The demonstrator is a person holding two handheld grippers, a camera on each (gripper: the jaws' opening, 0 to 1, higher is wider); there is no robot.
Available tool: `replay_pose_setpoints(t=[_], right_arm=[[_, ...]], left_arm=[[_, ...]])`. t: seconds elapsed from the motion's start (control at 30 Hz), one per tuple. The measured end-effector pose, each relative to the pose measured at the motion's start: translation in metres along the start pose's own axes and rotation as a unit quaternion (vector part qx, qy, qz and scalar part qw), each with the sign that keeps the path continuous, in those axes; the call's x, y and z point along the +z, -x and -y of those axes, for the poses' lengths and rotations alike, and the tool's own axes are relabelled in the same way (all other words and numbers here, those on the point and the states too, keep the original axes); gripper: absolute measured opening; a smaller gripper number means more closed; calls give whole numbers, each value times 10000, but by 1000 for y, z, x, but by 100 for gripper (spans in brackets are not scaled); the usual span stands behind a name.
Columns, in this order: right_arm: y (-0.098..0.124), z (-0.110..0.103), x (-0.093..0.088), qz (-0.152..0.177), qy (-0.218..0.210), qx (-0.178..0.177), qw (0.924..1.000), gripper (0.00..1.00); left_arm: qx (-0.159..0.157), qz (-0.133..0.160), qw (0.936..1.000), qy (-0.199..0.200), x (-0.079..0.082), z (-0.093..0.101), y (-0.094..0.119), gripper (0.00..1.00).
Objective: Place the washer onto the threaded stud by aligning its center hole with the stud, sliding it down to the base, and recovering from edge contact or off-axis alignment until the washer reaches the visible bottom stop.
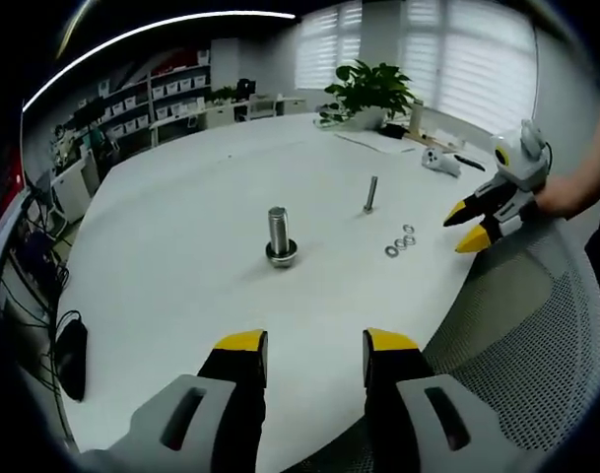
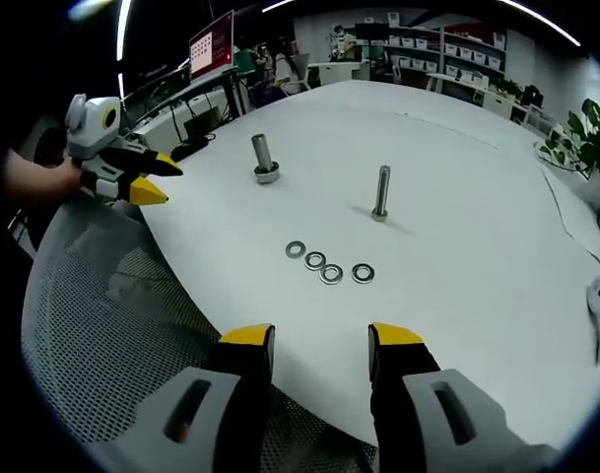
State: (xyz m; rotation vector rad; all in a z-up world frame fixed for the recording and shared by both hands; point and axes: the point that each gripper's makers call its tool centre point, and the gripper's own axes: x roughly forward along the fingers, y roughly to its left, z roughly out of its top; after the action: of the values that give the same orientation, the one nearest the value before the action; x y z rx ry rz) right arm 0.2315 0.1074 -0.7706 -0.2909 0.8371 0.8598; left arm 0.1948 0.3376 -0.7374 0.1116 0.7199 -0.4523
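Right gripper view: the right gripper (image 2: 320, 340), jaws apart, holds nothing; 4 washers (image 2: 329, 268) lie just ahead, the threaded stud (image 2: 381, 193) beyond. The left gripper (image 1: 315, 347) likewise gapes, a thicker bolt (image 1: 279, 236) ahead.

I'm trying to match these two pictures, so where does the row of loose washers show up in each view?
Left gripper view: the washers lie right of centre on the white table, beside the right gripper.
Right gripper view: the washers lie at centre, just beyond the right gripper.
Shared landmark: the thin stud behind them.
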Motion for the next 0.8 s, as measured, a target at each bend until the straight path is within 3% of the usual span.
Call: replay_pose_setpoints(t=[0.47,0.8], right_arm=[[-1,-6,-1,-164,321,134,9993,45],[-9,16,2,-420,601,26,9973,45]], left_arm=[[15,88,9999,-69,3,0,1,37],[57,143,9998,-97,4,-2,2,37]])
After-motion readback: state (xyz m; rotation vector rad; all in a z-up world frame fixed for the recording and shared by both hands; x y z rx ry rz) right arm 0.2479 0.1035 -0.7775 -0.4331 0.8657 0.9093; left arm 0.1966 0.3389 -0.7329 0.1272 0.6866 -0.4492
